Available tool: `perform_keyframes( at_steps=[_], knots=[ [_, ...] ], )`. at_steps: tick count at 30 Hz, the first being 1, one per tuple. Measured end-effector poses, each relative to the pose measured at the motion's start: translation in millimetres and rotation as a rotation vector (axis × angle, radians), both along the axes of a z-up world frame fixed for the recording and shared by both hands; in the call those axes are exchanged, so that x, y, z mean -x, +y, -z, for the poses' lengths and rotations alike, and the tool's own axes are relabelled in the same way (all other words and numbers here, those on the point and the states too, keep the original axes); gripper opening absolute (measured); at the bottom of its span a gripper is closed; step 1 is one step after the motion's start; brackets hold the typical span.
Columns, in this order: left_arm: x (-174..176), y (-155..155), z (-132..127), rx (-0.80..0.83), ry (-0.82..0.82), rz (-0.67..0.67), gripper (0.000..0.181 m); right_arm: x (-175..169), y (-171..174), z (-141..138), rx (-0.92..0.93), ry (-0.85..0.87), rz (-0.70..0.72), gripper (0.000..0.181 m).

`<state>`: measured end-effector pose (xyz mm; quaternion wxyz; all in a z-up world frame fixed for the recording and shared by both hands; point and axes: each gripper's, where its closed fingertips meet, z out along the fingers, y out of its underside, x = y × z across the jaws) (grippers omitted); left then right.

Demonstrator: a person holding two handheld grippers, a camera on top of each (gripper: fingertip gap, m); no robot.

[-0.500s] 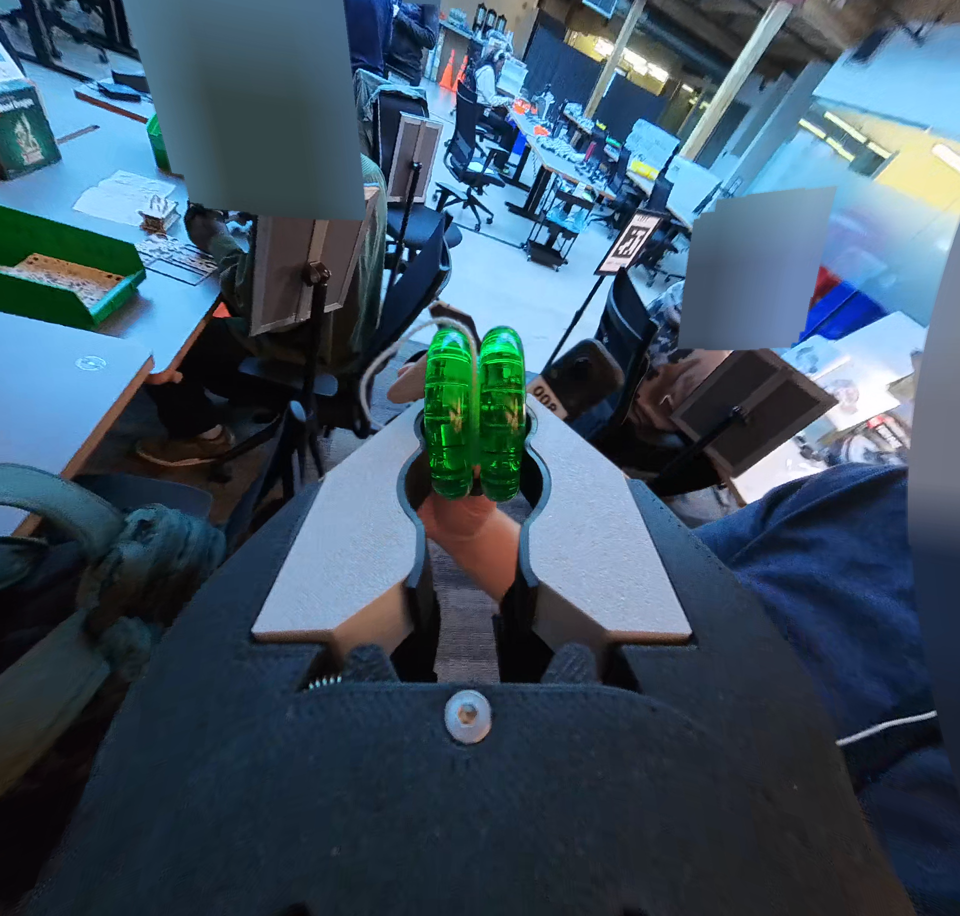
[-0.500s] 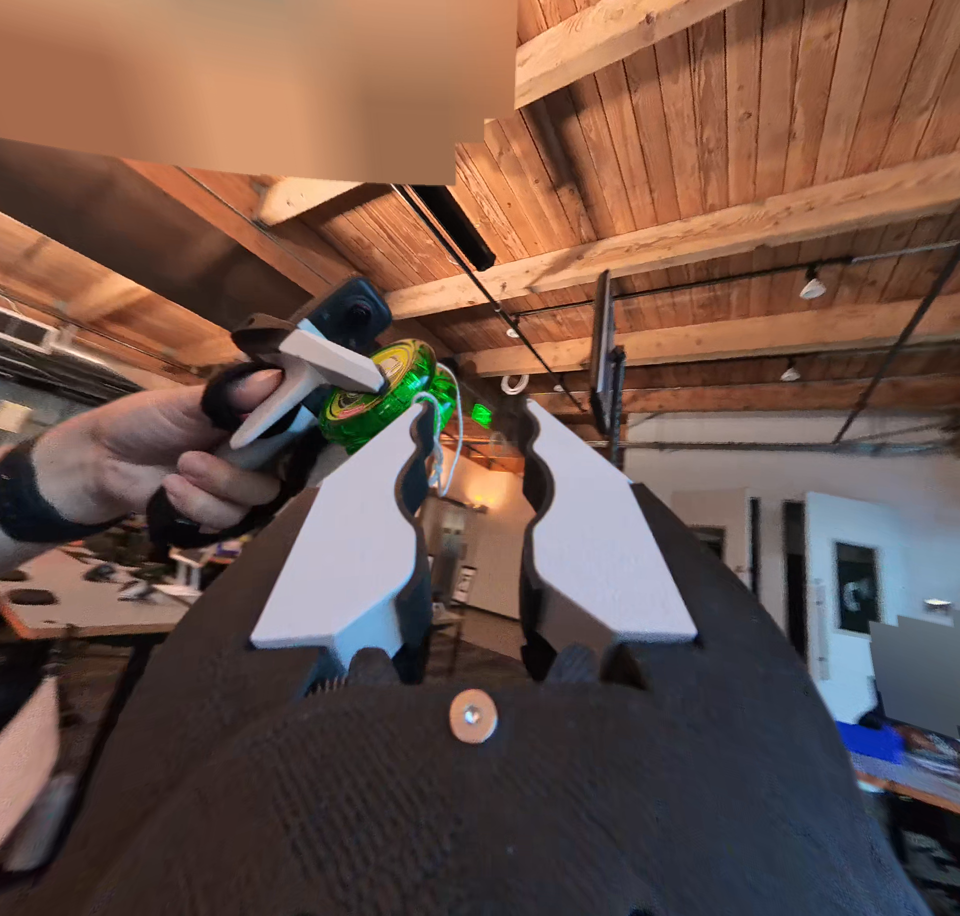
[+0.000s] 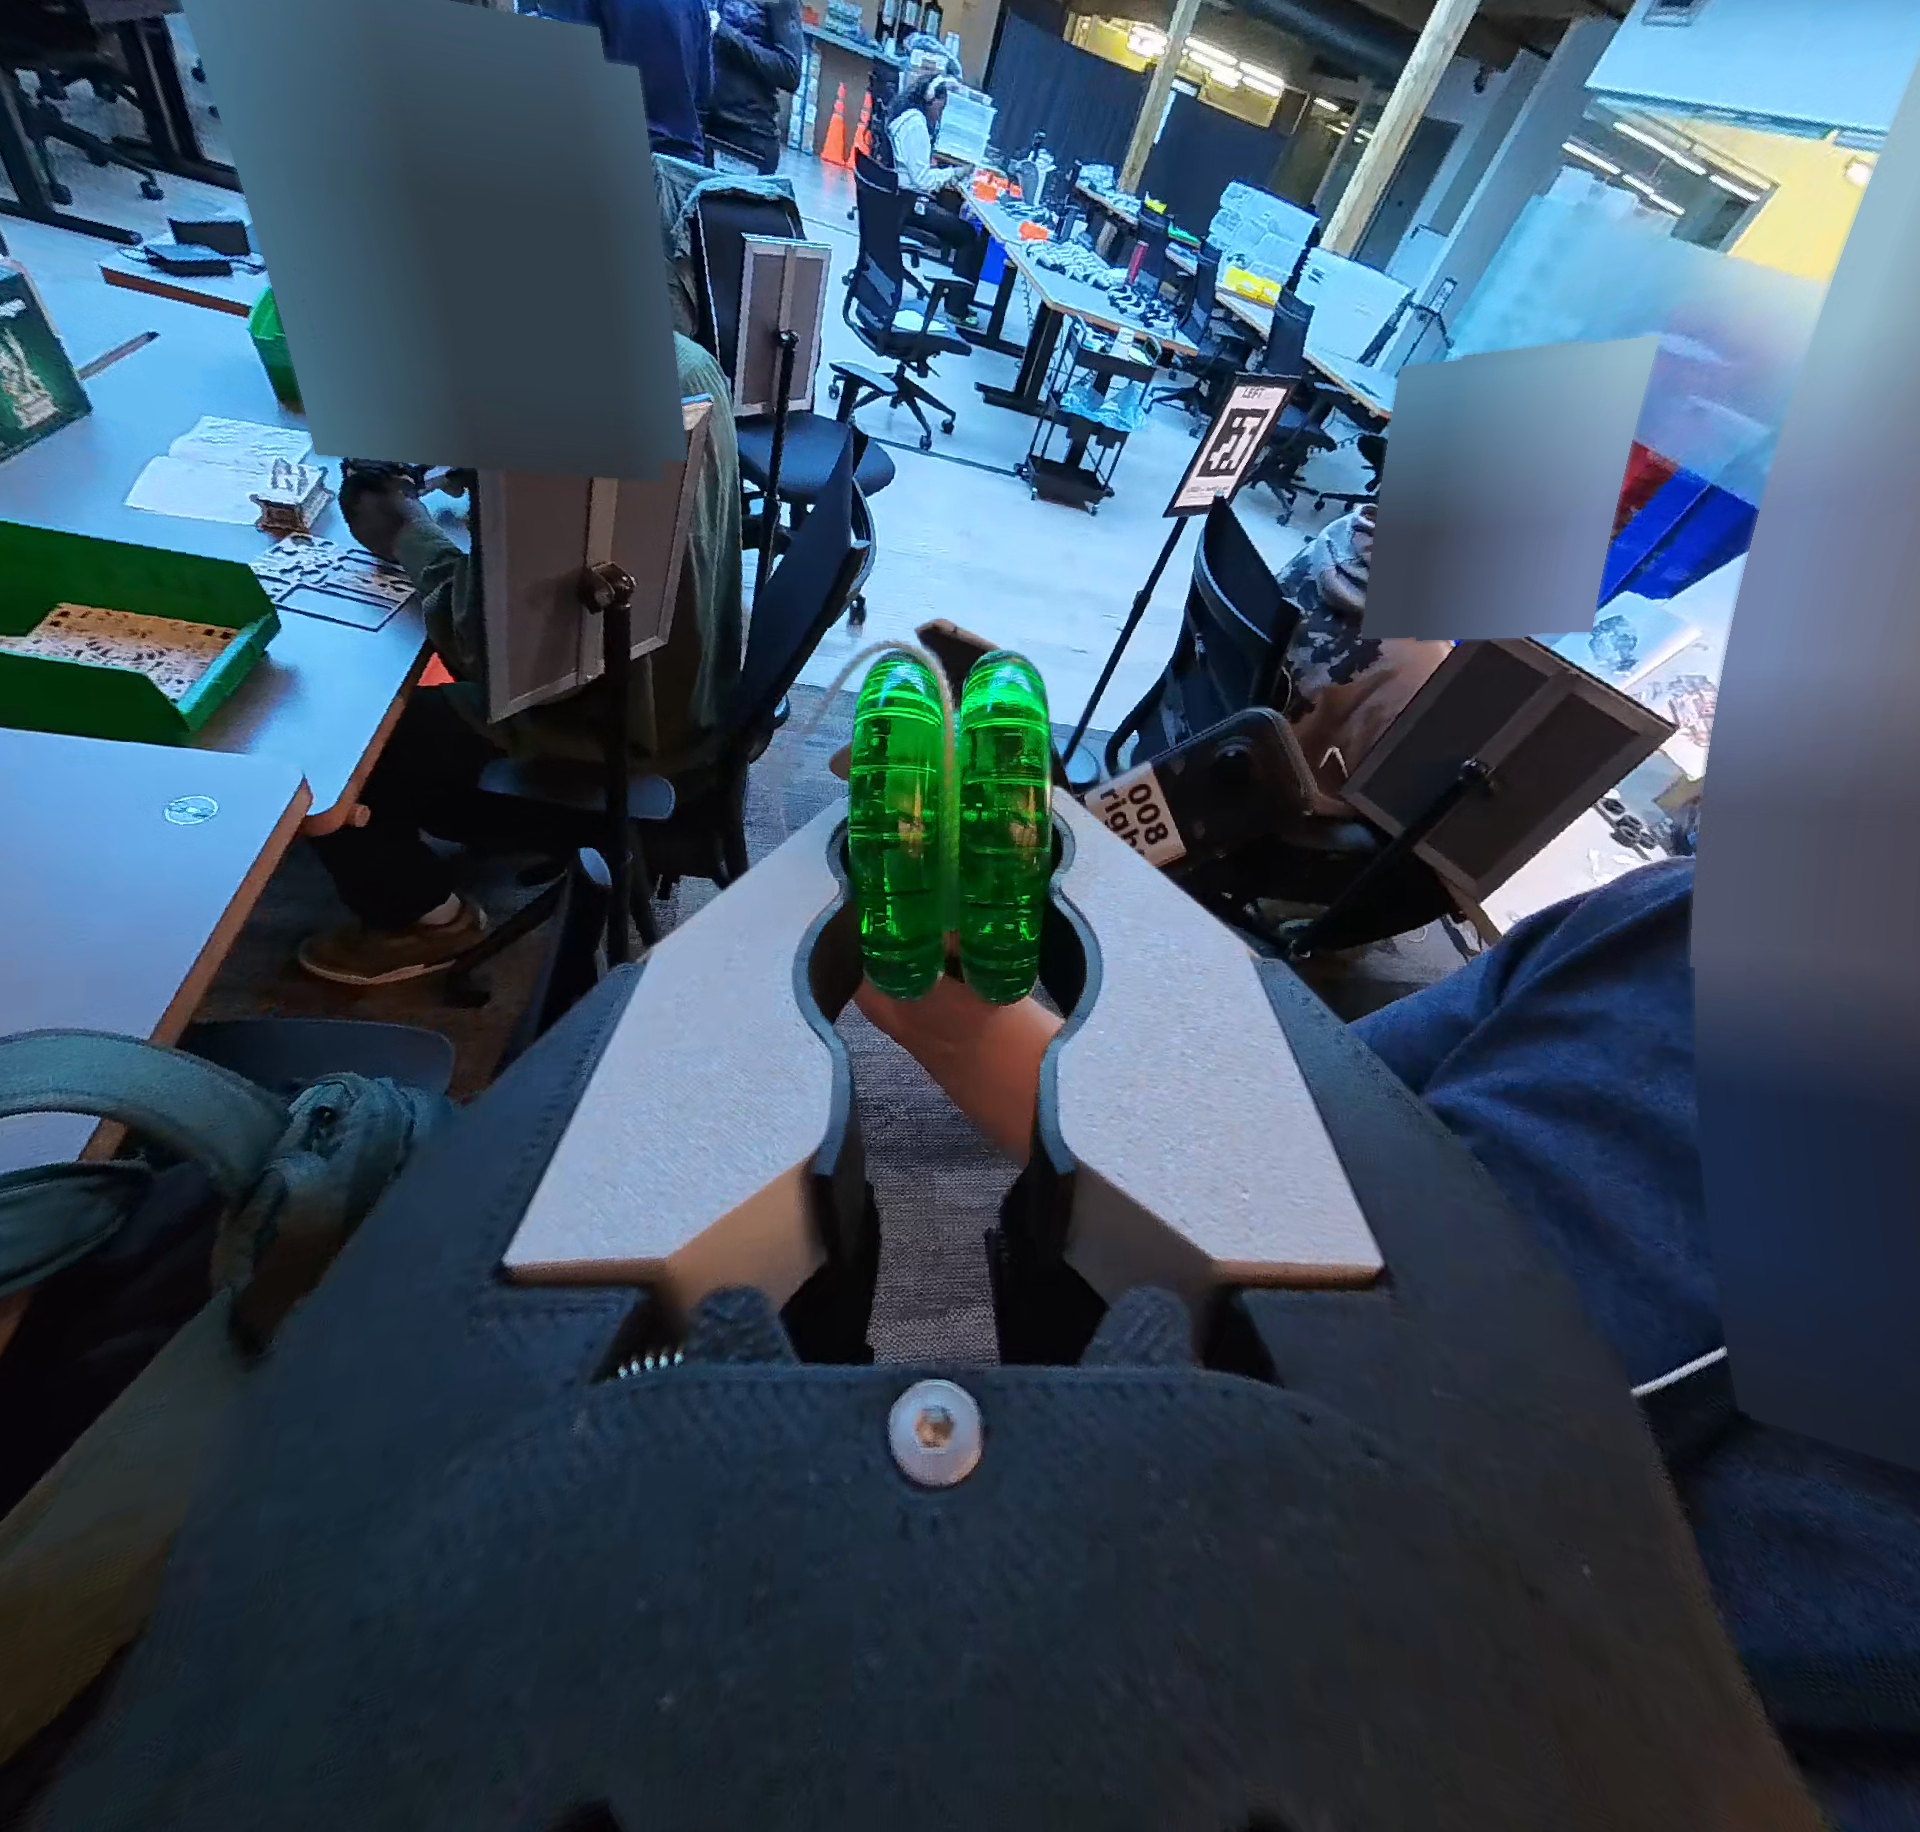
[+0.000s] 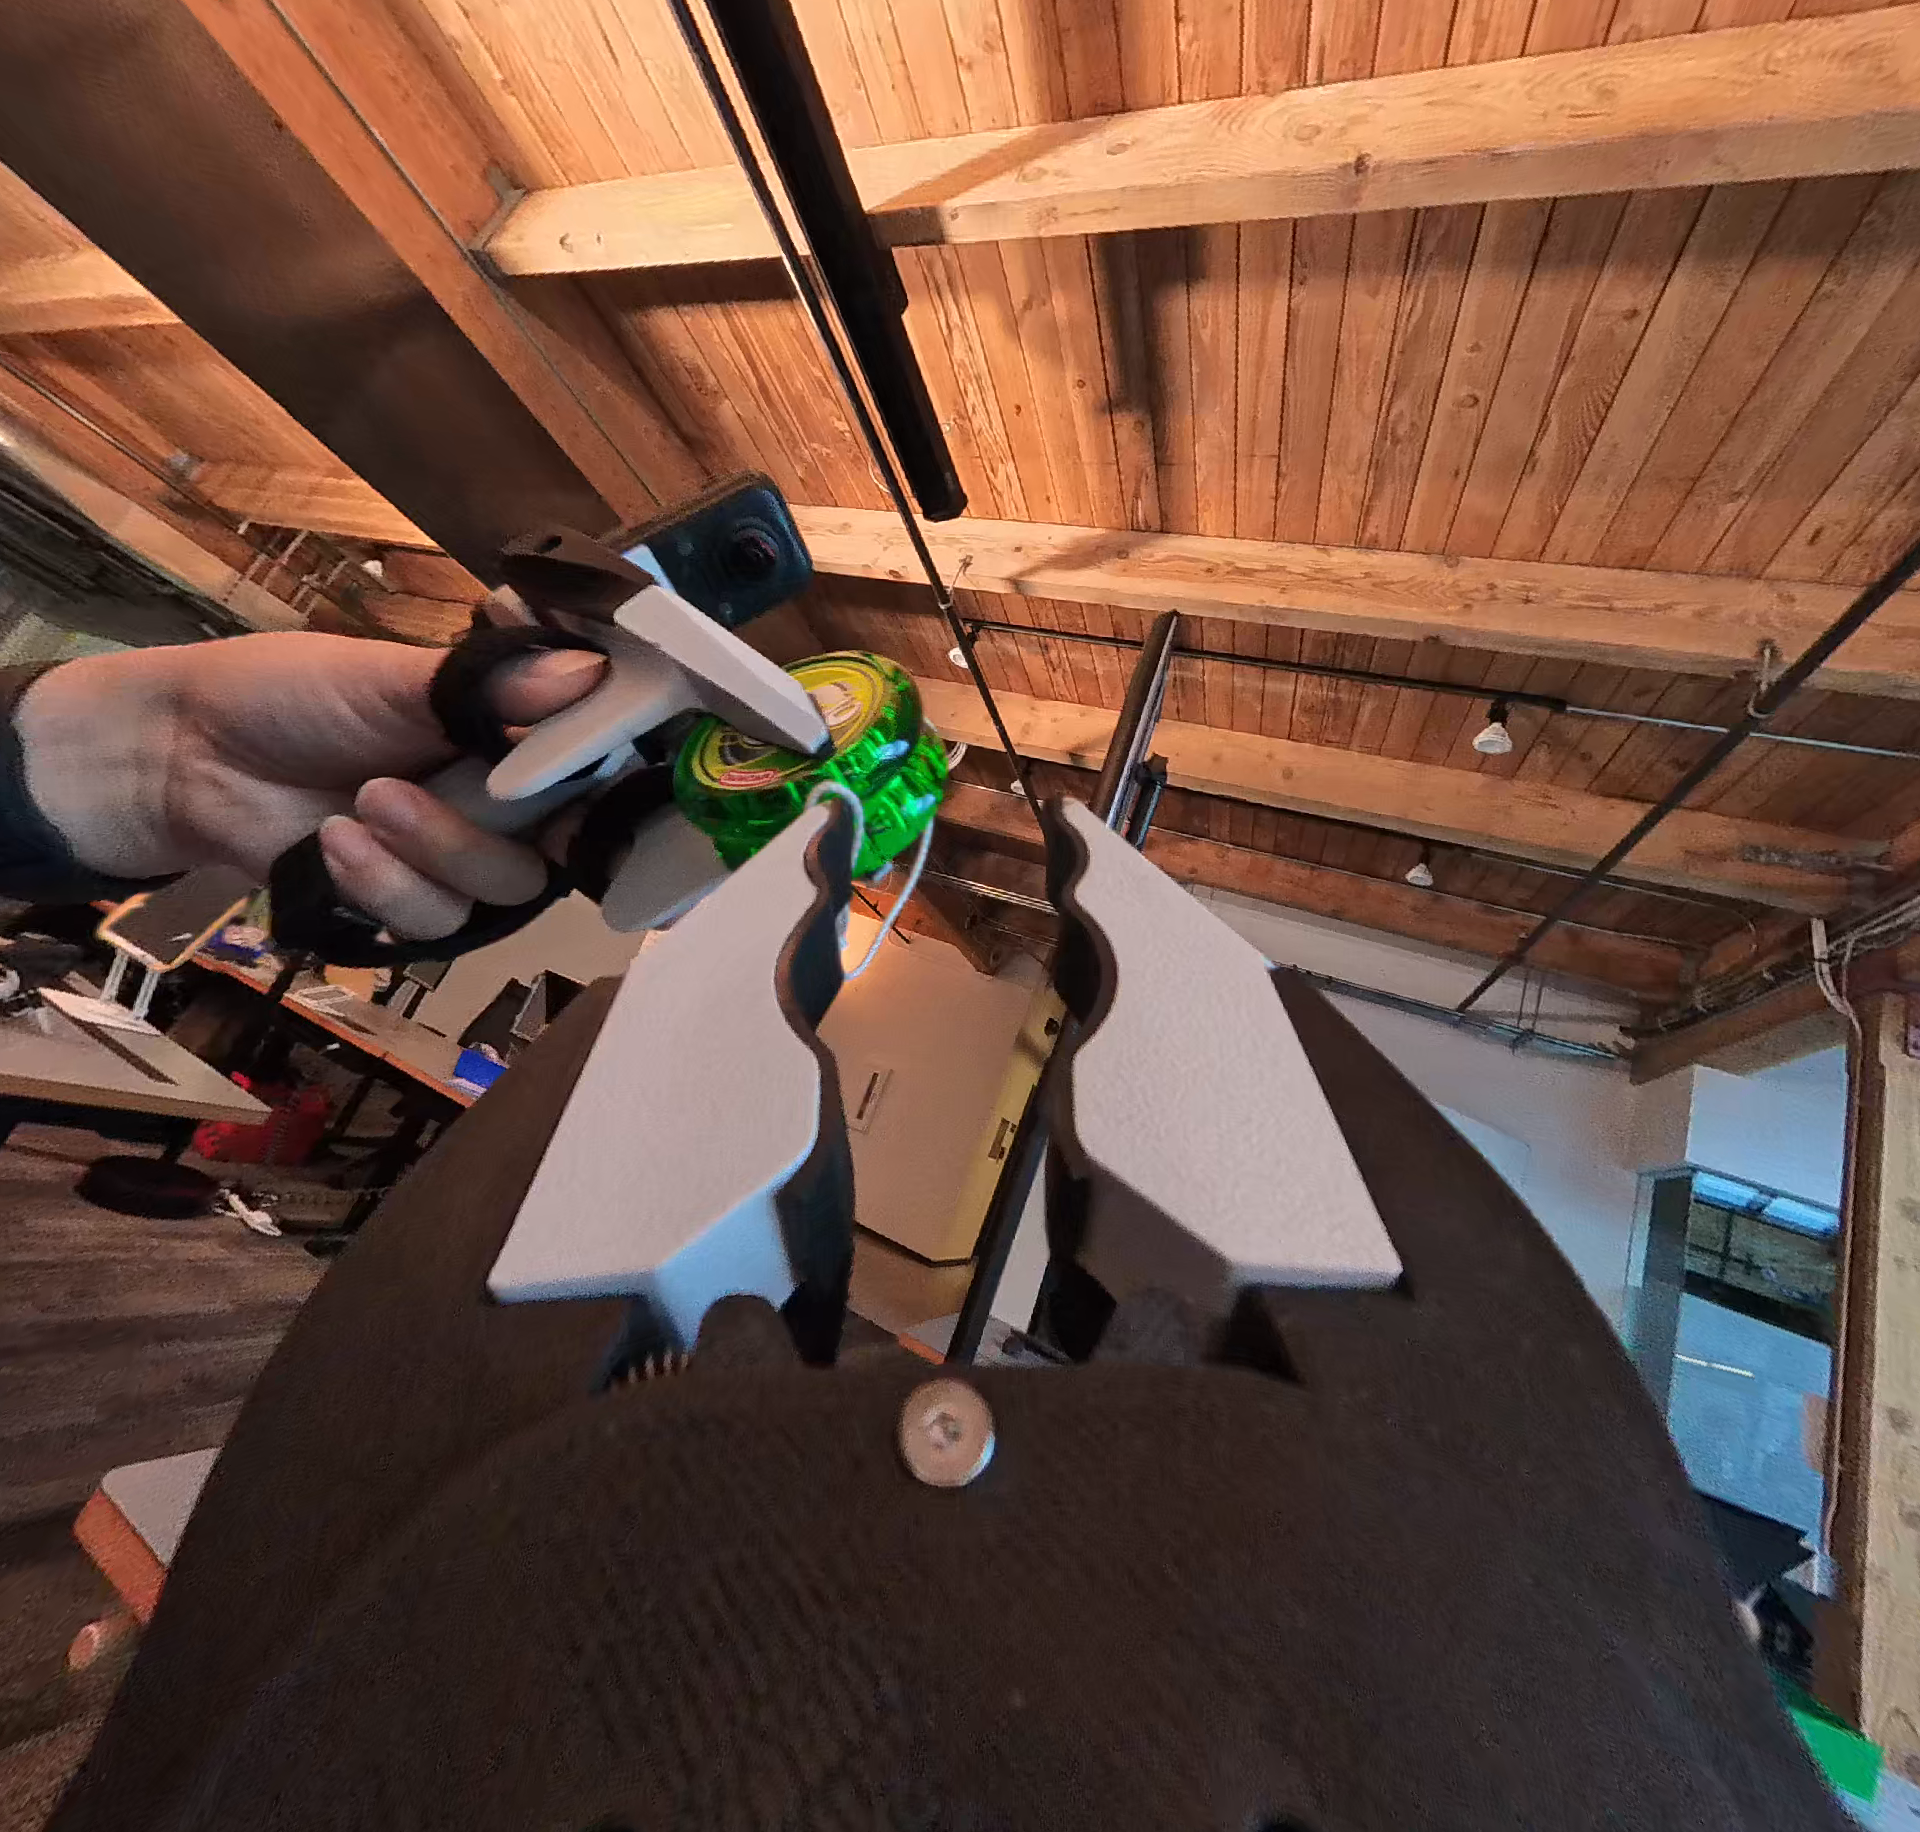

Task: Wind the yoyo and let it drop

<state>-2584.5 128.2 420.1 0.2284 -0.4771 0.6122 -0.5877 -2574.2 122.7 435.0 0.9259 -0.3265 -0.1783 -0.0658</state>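
Now | yoyo (image 3: 948,826) clamped in left gripper (image 3: 948,847) | right gripper (image 4: 940,847) parted, string (image 4: 883,899) seemingly snagged (blurred) | string to be kept taut.

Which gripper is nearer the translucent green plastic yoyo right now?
Left. The left gripper clamps the translucent green plastic yoyo between its fingers. The right gripper is open just beside it, its finger hooking the white string.
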Motion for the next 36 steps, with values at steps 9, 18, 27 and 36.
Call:
perform_keyframes(
  at_steps=[9, 18, 27, 36],
  knots=[
    [1.2, -4.4, -0.7, 0.123, 0.017, 0.069, 0.029, 9.0, -7.3, -4.4, -0.052, 0.071, -0.097, 0.041],
    [1.4, -11.0, 6.8, 0.194, 0.002, 0.061, 0.028, 2.1, -16.1, -2.4, -0.115, 0.197, -0.104, 0.044],
    [-0.8, -22.5, 10.7, 0.191, 0.011, 0.095, 0.029, 17.7, -26.4, -6.5, -0.149, 0.163, -0.177, 0.055],
    [-1.0, -33.8, 11.0, 0.111, 0.001, 0.1, 0.028, 21.1, -37.8, -10.7, -0.189, 0.144, -0.137, 0.06]
  ],
)
